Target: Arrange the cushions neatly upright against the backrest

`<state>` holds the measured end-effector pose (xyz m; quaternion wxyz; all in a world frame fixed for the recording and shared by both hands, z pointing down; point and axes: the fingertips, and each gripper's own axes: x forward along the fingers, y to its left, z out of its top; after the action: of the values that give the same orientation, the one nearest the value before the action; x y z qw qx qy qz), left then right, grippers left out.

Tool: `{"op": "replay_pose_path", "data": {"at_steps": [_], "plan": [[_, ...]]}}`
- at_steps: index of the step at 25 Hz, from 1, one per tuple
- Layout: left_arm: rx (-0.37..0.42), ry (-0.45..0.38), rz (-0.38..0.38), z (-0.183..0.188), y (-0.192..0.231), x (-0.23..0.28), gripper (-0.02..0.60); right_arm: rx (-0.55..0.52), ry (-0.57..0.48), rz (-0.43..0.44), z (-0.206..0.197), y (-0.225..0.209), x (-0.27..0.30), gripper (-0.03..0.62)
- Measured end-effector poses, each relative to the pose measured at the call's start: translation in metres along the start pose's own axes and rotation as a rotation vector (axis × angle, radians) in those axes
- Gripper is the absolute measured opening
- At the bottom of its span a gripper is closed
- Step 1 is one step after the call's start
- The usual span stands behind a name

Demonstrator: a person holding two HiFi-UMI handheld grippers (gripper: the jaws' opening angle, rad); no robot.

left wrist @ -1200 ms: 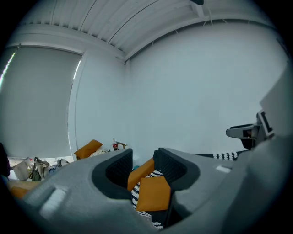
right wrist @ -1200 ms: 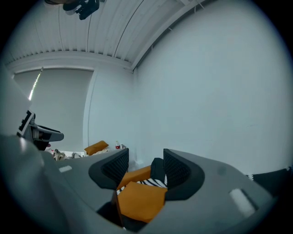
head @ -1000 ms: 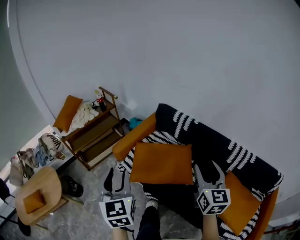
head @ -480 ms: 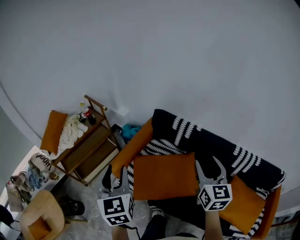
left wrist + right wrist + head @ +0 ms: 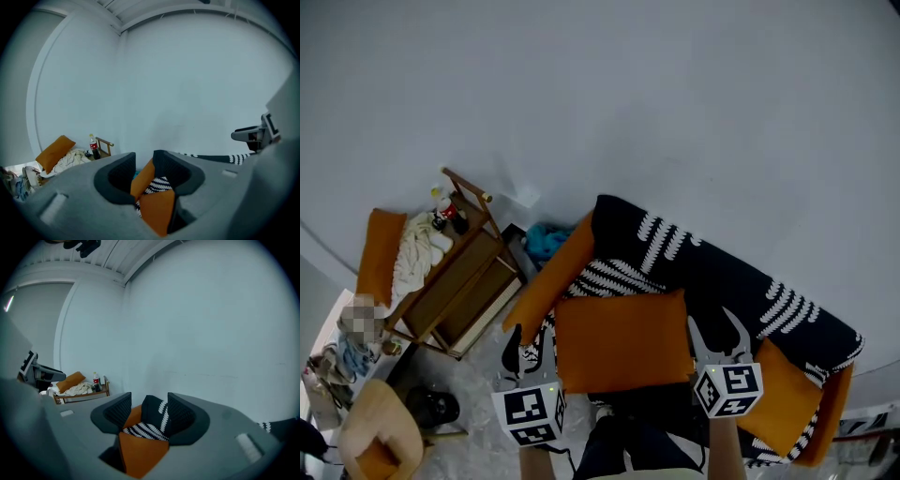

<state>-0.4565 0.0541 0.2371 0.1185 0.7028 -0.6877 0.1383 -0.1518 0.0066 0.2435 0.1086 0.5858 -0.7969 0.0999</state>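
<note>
Sofa (image 5: 551, 279) in a black-and-white pattern with orange arms was recorded across the lower centre and lower right of the head view, set against a pale wall (image 5: 675, 112). One large orange cushion (image 5: 623, 339) was found lying flat on the left part of the seat, not stood against the backrest (image 5: 675, 248). A second orange cushion (image 5: 786, 394) was noted at the lower right, next to the far arm; whether it leaned on the backrest could not be determined.

The left gripper (image 5: 532, 339) was held just beside the flat cushion's left edge, and the right gripper (image 5: 713, 326) just beside its right edge. In the left gripper view the jaws were seen standing apart, with a near corner of the flat cushion showing low between them and no pad pressed on it. The same was noted in the right gripper view: jaws apart, cushion corner low in the gap, nothing clamped.

A wooden rack (image 5: 455, 286) was recorded at centre left, bearing a bottle (image 5: 442, 204), a crumpled pale cloth (image 5: 417, 251) and a third orange cushion (image 5: 380, 255). A teal cloth (image 5: 546, 239) lay between rack and sofa. A wooden chair (image 5: 370, 422) was seen in the lower left corner.
</note>
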Motion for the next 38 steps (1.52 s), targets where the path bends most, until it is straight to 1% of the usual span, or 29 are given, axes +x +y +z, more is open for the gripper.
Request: {"op": "replay_pose_path", "data": {"at_steps": [8,12,16,24,28,33,38], "plan": [[0.000,0.090,-0.005,-0.026,-0.003,0.045,0.181,0.021,0.092,-0.020,-0.032,-0.026,0.038,0.245],[-0.007,0.134,-0.006,-0.038,-0.007,0.077,0.180,0.035,0.133,-0.020,-0.047,-0.046,0.066,0.247],[-0.004,0.196,0.003,-0.061,-0.010,0.109,0.180,0.034,0.195,-0.009,-0.071,-0.064,0.093,0.249],[0.021,0.310,0.035,-0.120,-0.010,0.170,0.192,0.007,0.317,0.023,-0.137,-0.094,0.147,0.258],[0.017,0.367,0.041,-0.148,-0.014,0.192,0.192,0.011,0.388,0.033,-0.172,-0.113,0.172,0.262],[0.070,0.449,0.072,-0.183,-0.016,0.209,0.196,0.021,0.470,0.046,-0.222,-0.133,0.197,0.264],[0.045,0.521,0.095,-0.221,-0.014,0.230,0.209,0.008,0.550,0.058,-0.275,-0.148,0.223,0.264]]}}
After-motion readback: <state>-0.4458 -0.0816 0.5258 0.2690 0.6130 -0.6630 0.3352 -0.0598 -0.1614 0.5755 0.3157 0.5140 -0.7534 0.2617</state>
